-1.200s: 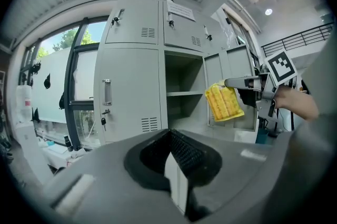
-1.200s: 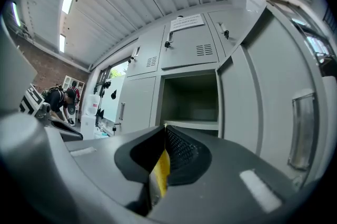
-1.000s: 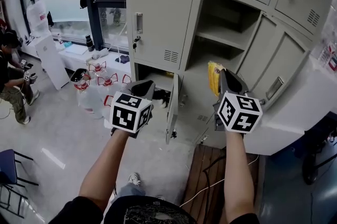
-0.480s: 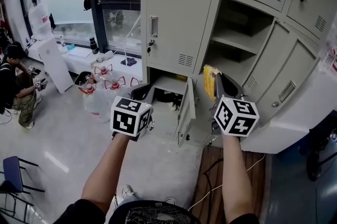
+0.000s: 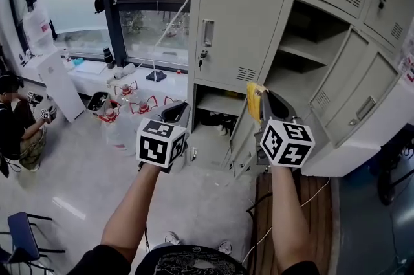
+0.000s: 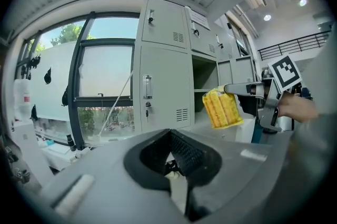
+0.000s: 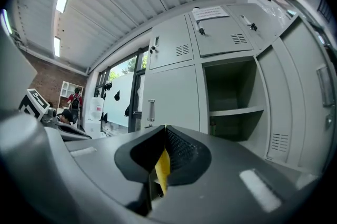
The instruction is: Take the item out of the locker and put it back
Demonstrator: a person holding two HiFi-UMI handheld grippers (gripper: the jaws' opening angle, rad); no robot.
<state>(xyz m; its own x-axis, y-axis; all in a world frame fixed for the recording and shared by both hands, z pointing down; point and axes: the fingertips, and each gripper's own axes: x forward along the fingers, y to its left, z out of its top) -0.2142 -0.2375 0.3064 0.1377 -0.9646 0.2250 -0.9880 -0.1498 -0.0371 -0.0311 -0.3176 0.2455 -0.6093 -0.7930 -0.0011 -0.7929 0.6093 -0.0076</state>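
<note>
My right gripper is shut on a yellow packet, held upright in the air in front of the grey lockers. The open locker compartment with one shelf lies just beyond and to the right of the packet. In the right gripper view the packet shows as a thin yellow edge pinched between the jaws of the right gripper. My left gripper hovers to the left, level with the right one, shut with nothing in it. In the left gripper view, the left gripper looks across at the packet.
A lower compartment stands open, its door swung out near the right gripper. Several water jugs sit on the floor at left, and a person crouches beyond them. A wooden pallet and a cable lie below the lockers.
The lockers have slid to the right in the head view as the view turned. Both grippers keep much the same place, and the right one still holds the packet.
</note>
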